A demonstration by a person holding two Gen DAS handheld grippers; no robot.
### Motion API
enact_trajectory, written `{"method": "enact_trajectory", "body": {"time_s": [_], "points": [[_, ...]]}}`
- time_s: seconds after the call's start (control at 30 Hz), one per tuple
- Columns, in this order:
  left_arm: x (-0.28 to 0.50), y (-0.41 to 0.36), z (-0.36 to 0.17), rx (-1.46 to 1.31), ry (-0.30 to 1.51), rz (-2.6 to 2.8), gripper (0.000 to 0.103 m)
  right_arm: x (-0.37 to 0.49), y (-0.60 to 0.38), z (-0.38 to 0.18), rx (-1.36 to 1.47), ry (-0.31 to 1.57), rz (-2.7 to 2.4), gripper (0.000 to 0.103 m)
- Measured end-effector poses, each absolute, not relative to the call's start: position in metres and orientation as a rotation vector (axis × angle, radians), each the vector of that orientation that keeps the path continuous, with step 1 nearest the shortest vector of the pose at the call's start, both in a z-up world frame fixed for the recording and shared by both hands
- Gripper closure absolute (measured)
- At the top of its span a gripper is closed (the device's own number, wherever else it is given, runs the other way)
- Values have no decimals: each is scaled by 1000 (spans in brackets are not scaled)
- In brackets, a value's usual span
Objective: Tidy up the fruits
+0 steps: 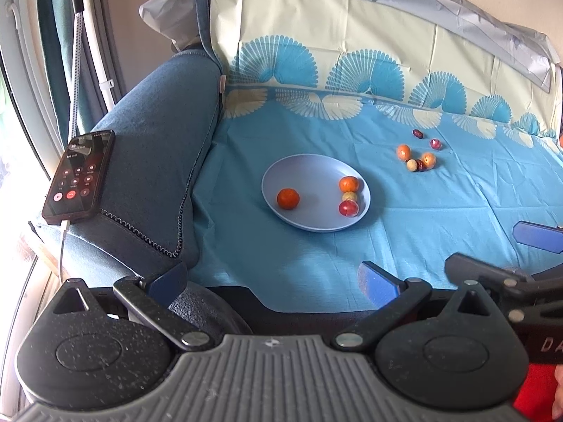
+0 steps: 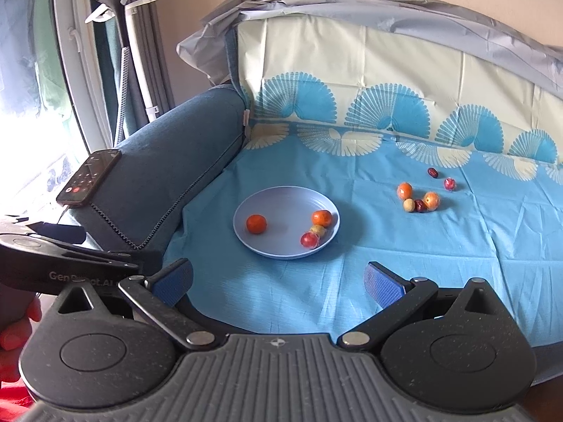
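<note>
Blue plate [image 1: 281, 176] at frame centre already holds four fruits; six loose fruits [image 1: 418, 156] wait upper right on the cloth; left gripper [image 1: 274, 277] and right gripper [image 2: 278, 279] hang spread wide, empty, likely ready to collect.

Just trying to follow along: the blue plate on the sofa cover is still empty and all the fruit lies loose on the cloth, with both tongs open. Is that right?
Not quite. The blue plate already holds four fruits, among them an orange one standing apart at its left; the right wrist view shows this clearly. Six more pieces lie loose on the cloth. Both the left tongs and right tongs are open.
</note>
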State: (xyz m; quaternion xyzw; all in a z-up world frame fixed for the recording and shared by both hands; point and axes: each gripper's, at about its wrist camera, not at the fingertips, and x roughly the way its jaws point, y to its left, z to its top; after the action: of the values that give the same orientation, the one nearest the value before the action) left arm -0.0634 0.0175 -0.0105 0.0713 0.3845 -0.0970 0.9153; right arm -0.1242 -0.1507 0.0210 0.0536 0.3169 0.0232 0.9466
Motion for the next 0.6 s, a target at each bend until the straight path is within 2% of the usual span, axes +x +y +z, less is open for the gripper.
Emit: {"method": "enact_trajectory", "body": {"time_s": [0.27, 0.6], "points": [[-49, 11, -19, 168, 844, -181, 0, -106, -186, 5, 158, 637, -73, 1], [-9, -19, -36, 206, 929, -182, 0, -47, -277, -39, 258, 635, -321, 1]]}}
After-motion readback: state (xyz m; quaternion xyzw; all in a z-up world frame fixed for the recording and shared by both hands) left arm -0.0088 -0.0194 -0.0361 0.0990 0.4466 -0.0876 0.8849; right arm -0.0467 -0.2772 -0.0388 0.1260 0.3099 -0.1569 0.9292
